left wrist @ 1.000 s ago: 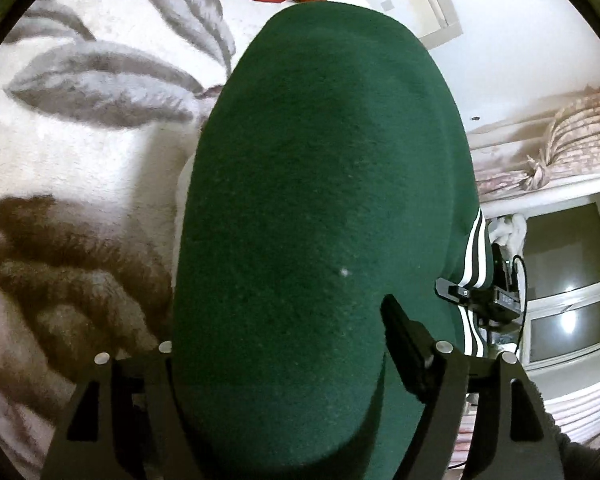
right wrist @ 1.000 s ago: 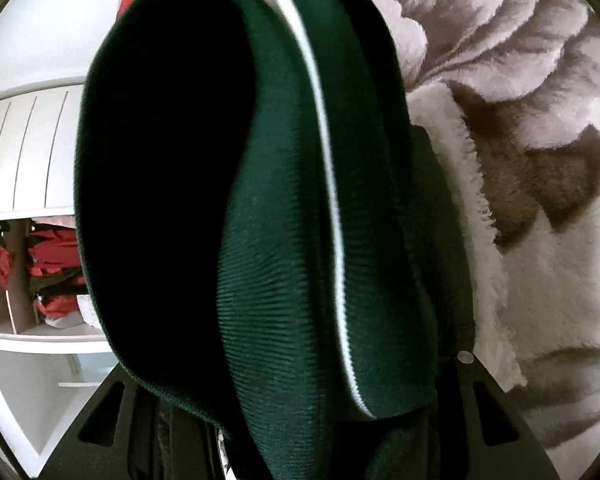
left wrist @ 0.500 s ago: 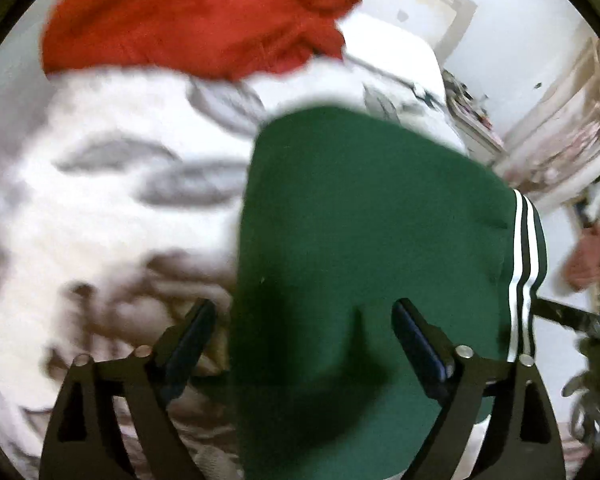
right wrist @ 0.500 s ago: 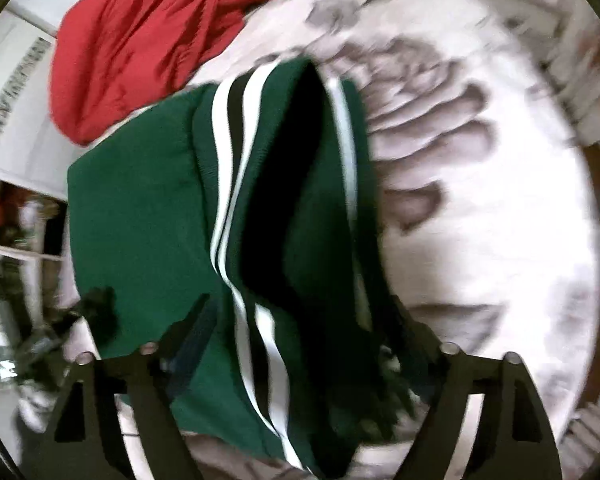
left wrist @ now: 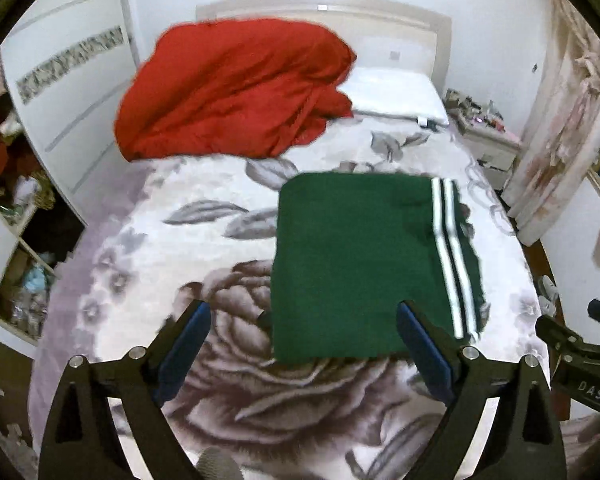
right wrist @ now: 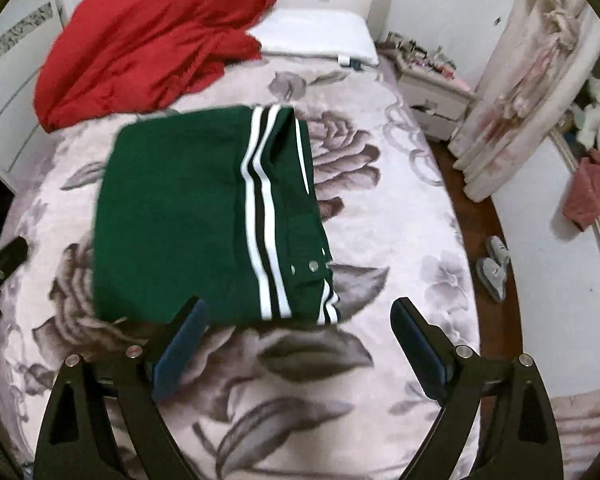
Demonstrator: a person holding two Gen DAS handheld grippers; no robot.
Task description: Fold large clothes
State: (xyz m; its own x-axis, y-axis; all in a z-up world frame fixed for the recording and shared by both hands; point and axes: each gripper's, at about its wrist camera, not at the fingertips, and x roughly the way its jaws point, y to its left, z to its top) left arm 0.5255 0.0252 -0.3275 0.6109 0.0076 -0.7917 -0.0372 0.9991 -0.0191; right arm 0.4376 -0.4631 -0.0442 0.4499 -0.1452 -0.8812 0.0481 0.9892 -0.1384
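Observation:
A dark green garment [left wrist: 352,264] with white stripes lies folded into a flat rectangle on the flowered bedspread [left wrist: 172,248]. It also shows in the right wrist view [right wrist: 188,220], with its striped band and snap buttons on the right side. My left gripper [left wrist: 302,348] is open and empty, held above the garment's near edge. My right gripper [right wrist: 298,340] is open and empty, also above the near edge. Neither touches the cloth.
A red quilt [left wrist: 236,88] is heaped at the head of the bed beside a white pillow [left wrist: 396,94]. A nightstand [right wrist: 432,84] and curtains [right wrist: 520,80] stand to the right. Slippers [right wrist: 494,268] lie on the floor. Wardrobe and cluttered shelves are at left.
Both grippers let go of the green garment and drew back and up from it. The garment now lies flat and folded on the bed.

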